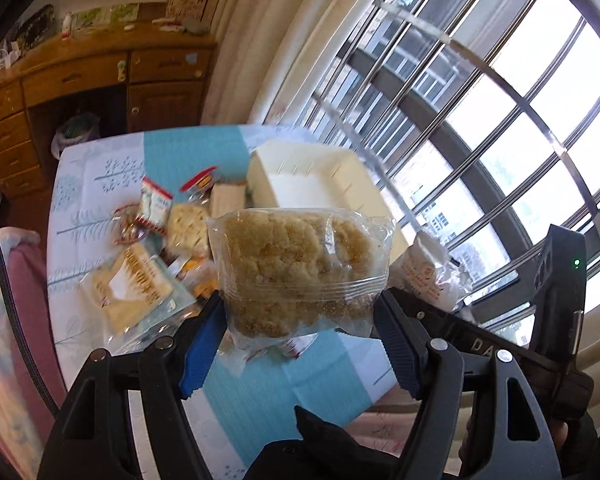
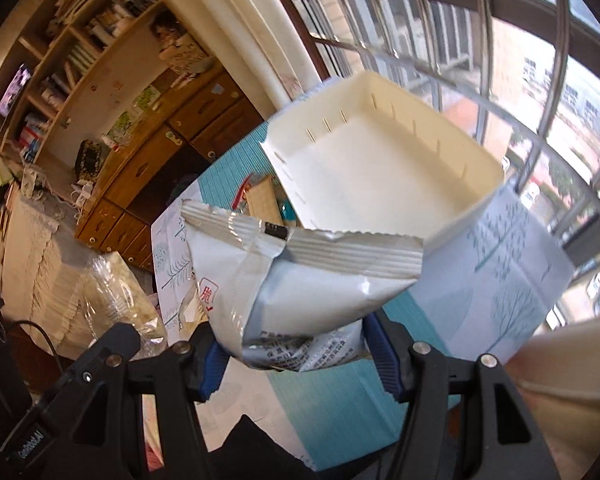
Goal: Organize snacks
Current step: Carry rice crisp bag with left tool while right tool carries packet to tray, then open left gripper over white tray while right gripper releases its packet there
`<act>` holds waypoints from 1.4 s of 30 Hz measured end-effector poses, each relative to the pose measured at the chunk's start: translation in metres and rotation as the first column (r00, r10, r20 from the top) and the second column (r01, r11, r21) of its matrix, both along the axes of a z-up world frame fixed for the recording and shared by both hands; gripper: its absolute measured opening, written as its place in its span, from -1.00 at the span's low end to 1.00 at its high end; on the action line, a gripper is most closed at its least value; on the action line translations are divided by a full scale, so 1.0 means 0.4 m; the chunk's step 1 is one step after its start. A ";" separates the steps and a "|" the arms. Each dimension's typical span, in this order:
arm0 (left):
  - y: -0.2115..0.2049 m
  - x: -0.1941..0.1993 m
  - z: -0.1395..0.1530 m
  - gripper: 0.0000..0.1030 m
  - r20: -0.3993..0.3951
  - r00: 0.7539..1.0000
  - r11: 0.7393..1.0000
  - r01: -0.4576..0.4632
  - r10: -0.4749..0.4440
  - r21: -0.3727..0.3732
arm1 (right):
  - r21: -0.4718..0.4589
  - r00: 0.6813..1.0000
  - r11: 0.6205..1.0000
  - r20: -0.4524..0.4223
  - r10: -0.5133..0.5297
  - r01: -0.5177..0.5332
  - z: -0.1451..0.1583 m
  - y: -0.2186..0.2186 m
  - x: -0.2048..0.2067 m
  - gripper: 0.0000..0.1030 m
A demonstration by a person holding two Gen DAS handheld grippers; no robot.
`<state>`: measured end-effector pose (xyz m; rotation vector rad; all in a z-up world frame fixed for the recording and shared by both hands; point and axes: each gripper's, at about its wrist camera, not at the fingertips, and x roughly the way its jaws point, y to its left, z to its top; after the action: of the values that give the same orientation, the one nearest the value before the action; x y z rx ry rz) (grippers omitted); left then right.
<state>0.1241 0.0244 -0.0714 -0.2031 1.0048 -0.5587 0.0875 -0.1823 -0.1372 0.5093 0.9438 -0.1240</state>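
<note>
- The left gripper (image 1: 300, 344) is clamped on a clear packet of crumbly cake (image 1: 300, 272), its blue pads (image 1: 200, 356) pressing the packet's lower edge from both sides.
- The cake packet hangs in the air above the table (image 1: 260, 396), lifted clear of the cloth (a blue and white one with a tree print).
- Behind it lies a loose heap of snacks (image 1: 160, 236): a small red and white packet, a pale cracker pack, and a large flat bag nearest the camera.
- A cream bin (image 1: 352, 184) stands on the table by the window bars (image 1: 480, 120), just beyond the heap, with nothing visible inside it.
- The right gripper (image 2: 296, 356) is pinching a white and silver snack bag (image 2: 300, 276) by its lower part; the crimped top points towards the bin.
- In the right view the cream bin (image 2: 452, 224) sits directly behind the bag, its open top tilted into sight.
- A wooden desk with drawers (image 1: 72, 80) stands against the far wall.
</note>
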 end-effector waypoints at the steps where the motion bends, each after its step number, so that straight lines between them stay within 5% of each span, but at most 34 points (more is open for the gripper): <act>1: -0.014 0.002 0.008 0.40 0.013 1.000 1.000 -0.007 0.007 -0.007 | -0.013 1.000 1.000 0.012 0.023 -0.023 0.008 -0.010 0.006 0.19; 12: -0.174 0.032 0.028 0.40 0.050 0.996 0.996 -0.065 0.068 -0.064 | -0.106 0.987 0.985 0.068 0.145 -0.137 0.065 -0.135 0.048 0.20; 25: -0.335 0.100 -0.028 0.41 0.013 0.988 0.983 -0.154 0.156 -0.100 | -0.137 0.959 0.951 0.013 0.283 -0.278 0.048 -0.267 0.143 0.20; 33: -0.412 0.141 -0.031 0.41 0.013 0.984 0.981 -0.177 0.179 -0.073 | -0.123 0.930 0.922 -0.030 0.366 -0.367 0.028 -0.315 0.196 0.24; 35: -0.425 0.150 -0.034 0.54 0.004 0.983 0.981 -0.183 0.183 -0.060 | -0.103 0.926 0.920 -0.037 0.375 -0.377 0.019 -0.327 0.205 0.24; 42: -0.432 0.153 -0.032 0.64 0.008 0.974 0.974 -0.226 0.226 -0.010 | -0.070 0.924 0.922 -0.031 0.381 -0.382 0.013 -0.356 0.210 0.54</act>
<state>0.1853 -0.1484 -0.0840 -0.3184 0.9554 -0.3564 0.1716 -0.3248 -0.1321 0.2474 1.0352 0.1895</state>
